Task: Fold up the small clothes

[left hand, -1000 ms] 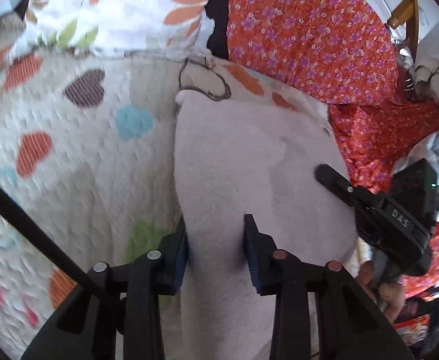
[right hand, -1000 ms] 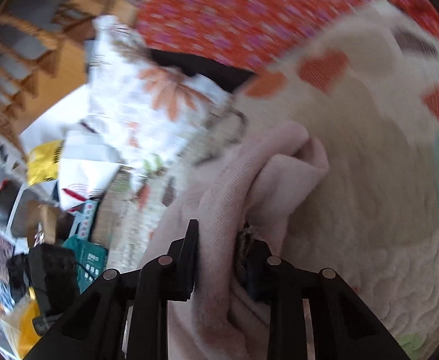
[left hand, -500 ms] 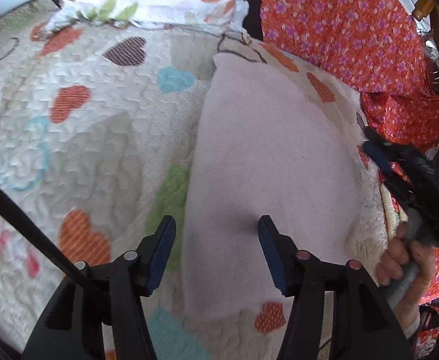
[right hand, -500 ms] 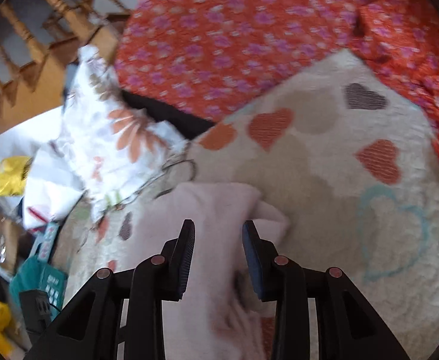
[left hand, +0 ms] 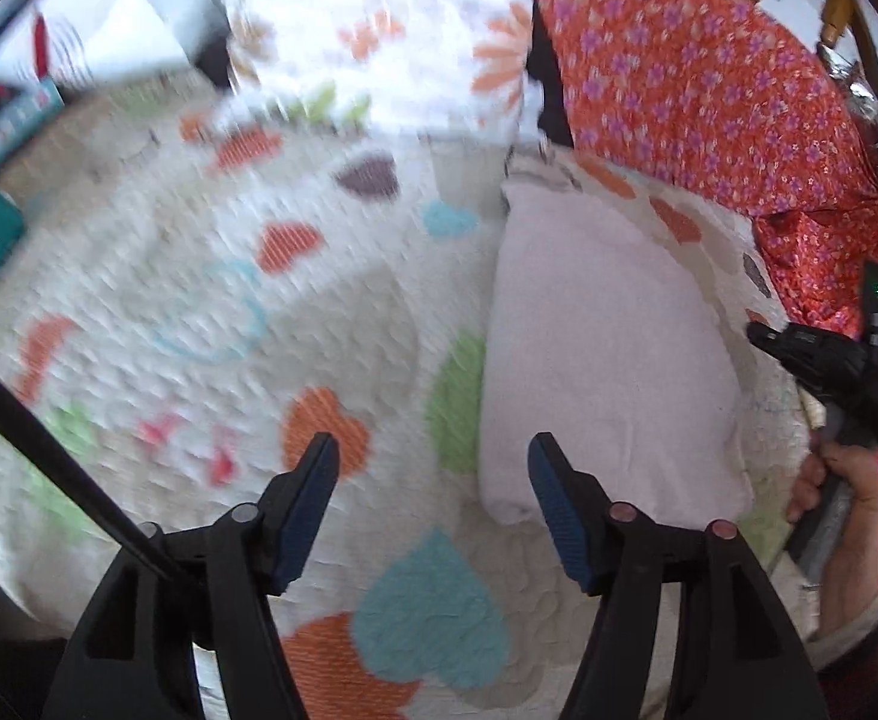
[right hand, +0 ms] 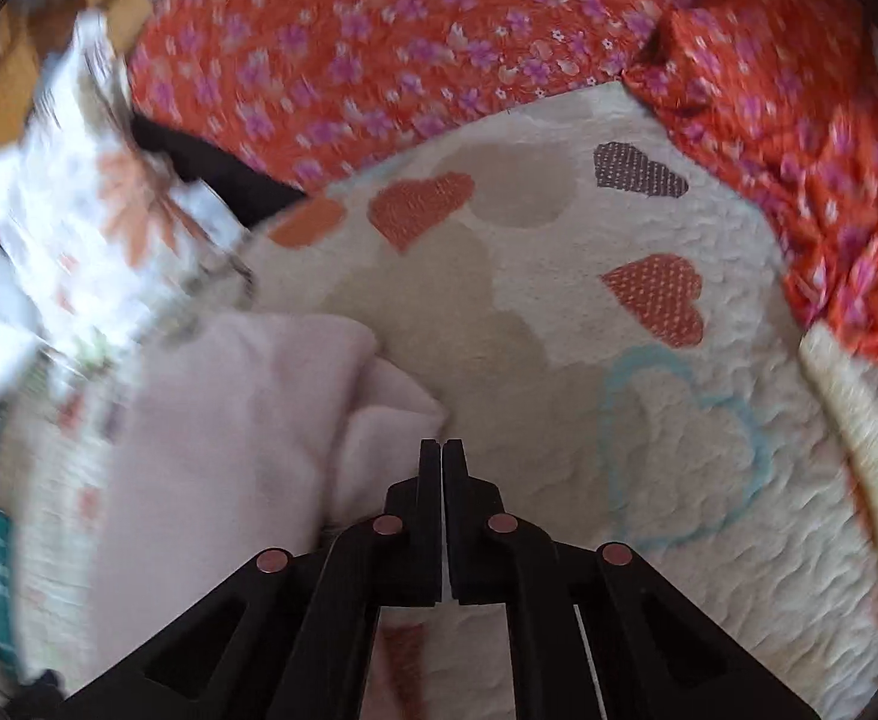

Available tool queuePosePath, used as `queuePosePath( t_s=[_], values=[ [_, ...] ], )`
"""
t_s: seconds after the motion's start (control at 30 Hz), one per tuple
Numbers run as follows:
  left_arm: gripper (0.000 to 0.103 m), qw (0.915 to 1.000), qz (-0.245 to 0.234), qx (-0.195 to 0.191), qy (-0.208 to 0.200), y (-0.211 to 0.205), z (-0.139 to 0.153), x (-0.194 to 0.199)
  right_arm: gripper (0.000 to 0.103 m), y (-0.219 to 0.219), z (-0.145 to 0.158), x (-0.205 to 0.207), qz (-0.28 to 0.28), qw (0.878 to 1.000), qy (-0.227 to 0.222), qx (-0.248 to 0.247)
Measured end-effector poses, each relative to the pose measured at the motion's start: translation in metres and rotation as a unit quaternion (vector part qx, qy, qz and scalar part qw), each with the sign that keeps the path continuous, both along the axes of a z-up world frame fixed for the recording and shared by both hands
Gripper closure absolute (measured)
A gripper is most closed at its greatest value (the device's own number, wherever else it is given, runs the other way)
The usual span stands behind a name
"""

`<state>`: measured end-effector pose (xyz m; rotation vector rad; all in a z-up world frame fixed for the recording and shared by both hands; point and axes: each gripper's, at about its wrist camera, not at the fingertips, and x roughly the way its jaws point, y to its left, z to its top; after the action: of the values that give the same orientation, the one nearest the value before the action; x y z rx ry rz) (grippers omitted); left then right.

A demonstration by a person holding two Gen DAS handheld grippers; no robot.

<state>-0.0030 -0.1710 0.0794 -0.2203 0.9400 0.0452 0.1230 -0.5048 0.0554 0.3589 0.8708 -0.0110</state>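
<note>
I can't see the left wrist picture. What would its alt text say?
A folded pale pink garment lies flat on a cream quilt with coloured hearts, just ahead of the open left gripper, which holds nothing. At the right edge a hand holds the right gripper beside the garment; an orange floral cloth lies behind.

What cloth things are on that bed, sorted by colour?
Pale pink folded garment: 1
Cream quilt with hearts: 1
White pillow with orange flowers: 1
Red floral fabric: at least 1; I cannot tell if it is one piece or two
Total: at least 4
</note>
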Motion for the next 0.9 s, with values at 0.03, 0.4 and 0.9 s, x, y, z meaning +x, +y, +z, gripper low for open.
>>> queuePosePath(
  t_s=[0.03,0.4,0.9],
  values=[
    [0.03,0.9992,0.012,0.027,-0.027,-0.001,0.011,-0.01,0.1,0.003,0.006,-0.005,0.004,1.0,-0.009,-0.003],
    [0.0,0.9611,0.088,0.075,-0.25,0.021,0.106,-0.1,0.05,0.07,0.038,-0.093,0.081,0.995,-0.043,-0.044],
    [0.0,0.9827,0.027,0.101,-0.152,0.0,0.054,-0.099,0.038,0.096,0.014,-0.178,0.09,0.989,-0.023,-0.117]
  ],
)
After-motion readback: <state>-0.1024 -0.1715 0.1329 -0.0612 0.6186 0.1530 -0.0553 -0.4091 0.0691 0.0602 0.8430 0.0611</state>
